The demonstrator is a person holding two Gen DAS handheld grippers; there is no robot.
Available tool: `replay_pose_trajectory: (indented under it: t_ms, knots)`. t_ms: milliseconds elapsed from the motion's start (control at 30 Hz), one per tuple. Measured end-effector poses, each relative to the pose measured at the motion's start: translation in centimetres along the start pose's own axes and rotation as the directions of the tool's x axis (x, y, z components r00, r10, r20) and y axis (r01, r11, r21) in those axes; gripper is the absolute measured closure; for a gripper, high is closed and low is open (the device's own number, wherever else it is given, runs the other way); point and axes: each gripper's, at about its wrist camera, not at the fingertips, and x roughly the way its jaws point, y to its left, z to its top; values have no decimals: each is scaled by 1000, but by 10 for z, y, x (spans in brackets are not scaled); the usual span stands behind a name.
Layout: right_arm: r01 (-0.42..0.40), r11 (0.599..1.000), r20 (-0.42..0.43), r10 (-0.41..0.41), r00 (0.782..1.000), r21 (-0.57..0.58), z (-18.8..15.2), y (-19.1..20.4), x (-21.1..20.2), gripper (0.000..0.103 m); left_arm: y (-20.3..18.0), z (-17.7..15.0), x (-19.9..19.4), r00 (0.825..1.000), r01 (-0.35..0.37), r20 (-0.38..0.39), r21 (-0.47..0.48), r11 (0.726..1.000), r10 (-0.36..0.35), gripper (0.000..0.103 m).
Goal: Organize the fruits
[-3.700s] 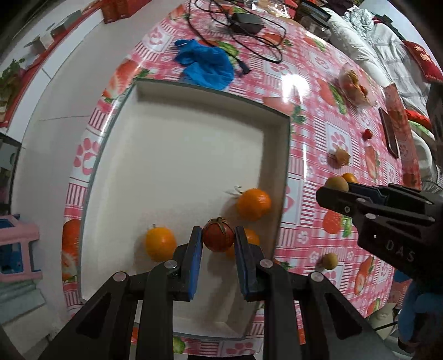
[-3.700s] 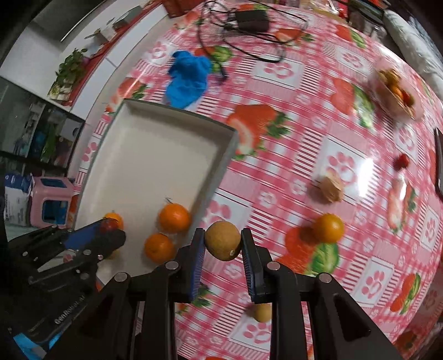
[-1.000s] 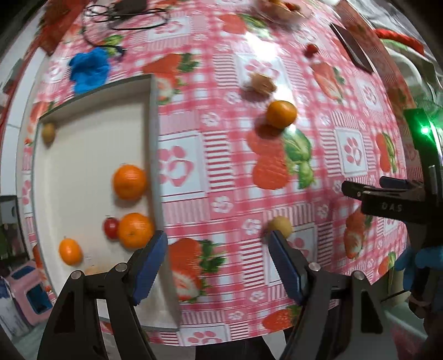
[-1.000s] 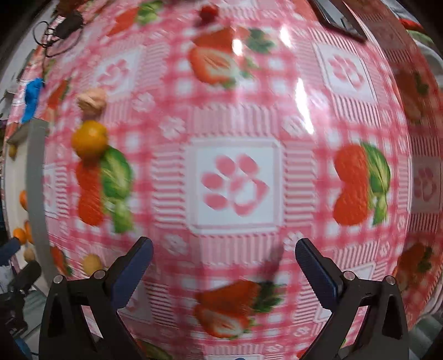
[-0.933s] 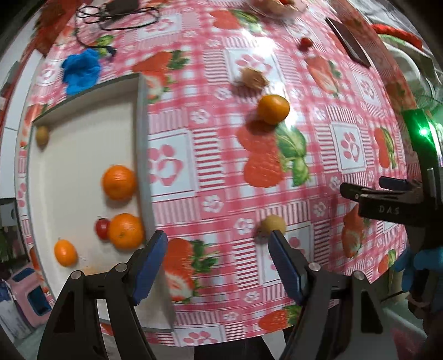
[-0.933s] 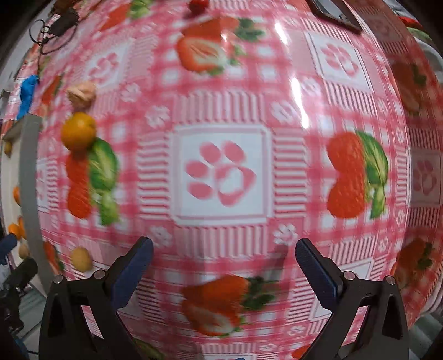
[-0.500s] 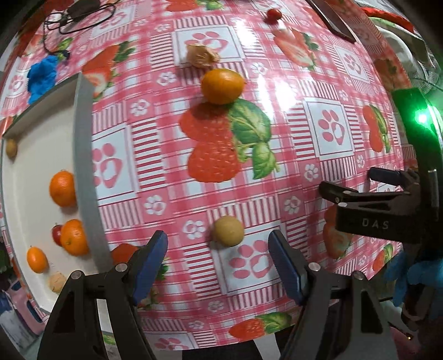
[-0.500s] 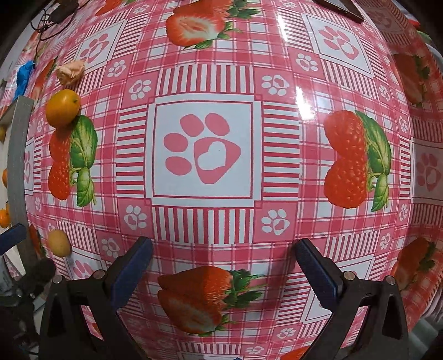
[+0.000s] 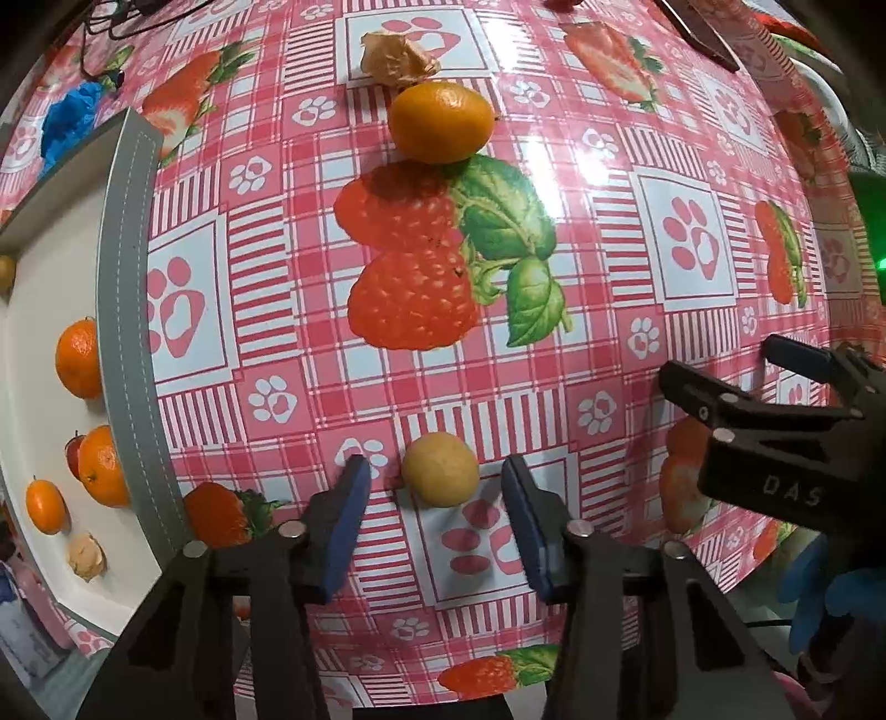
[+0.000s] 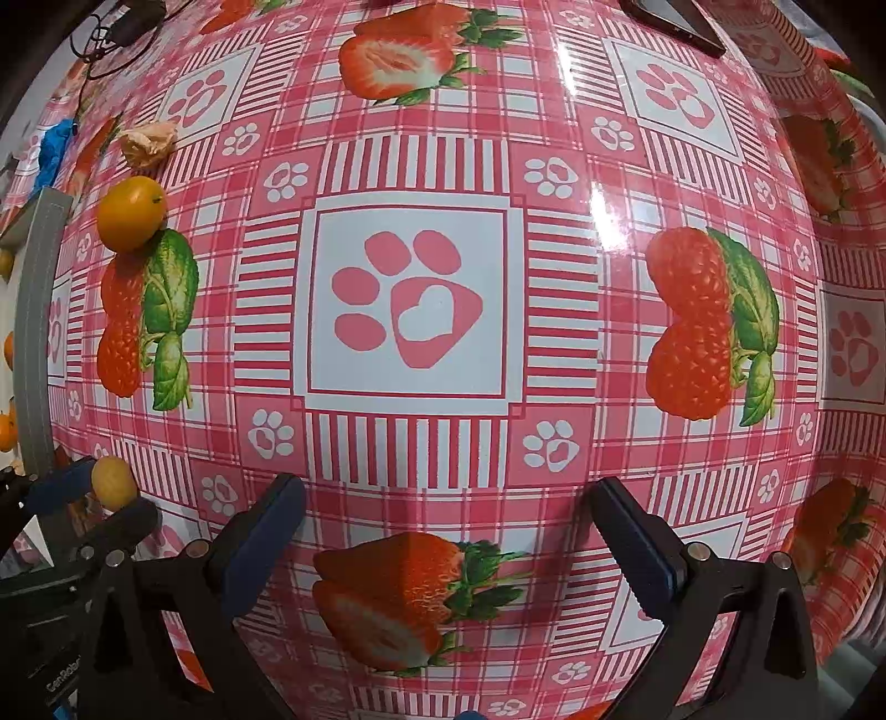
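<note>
A small yellow-tan fruit lies on the pink checked tablecloth, right between the blue pads of my left gripper. The jaws are closing, and a thin gap still shows on each side of the fruit. From the right wrist view the same fruit sits between the left gripper's tips at the lower left. An orange mandarin rests further up the cloth, with a dry husk behind it. The grey-rimmed white tray at the left holds several oranges, a small red fruit and a husk. My right gripper hangs open over bare cloth.
The right gripper's black body juts in at the right of the left wrist view, with a blue-gloved hand below it. A blue cloth and cables lie at the far left. A dark phone lies at the far right.
My left gripper has come down and across from the tray's edge onto the yellow-tan fruit, and its jaws have narrowed around it. The right gripper has stayed wide open.
</note>
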Motion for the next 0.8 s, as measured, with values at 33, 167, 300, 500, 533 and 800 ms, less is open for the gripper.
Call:
replay_pose_trajectory:
  t_ms: [33, 167, 300, 500, 533, 800]
  knots:
    - [0, 1000, 3, 0, 1000, 0, 0, 1, -1, 0, -1, 2, 0, 1000, -4, 2, 3, 1000, 4, 60]
    - [2, 1000, 10, -2, 1000, -1, -2, 2, -2, 0, -2, 6, -3, 1000, 11, 5, 3, 1000, -11, 73]
    - [4, 1000, 19, -5, 1000, 1, -3, 2, -3, 0, 1, 6, -5, 1000, 17, -7, 2, 1000, -17, 73]
    - [6, 1000, -5, -6, 1000, 1, 0, 2, -1, 0, 18, 0, -21, 999, 37, 8, -30, 999, -37, 73]
    - [6, 1000, -27, -6, 1000, 2, 2, 2, 0, 0, 22, -1, -24, 999, 39, 15, -32, 999, -39, 73]
    - [-43, 997, -30, 41, 999, -63, 25, 30, -14, 0, 47, -4, -51, 996, 48, 72, -51, 998, -44, 73]
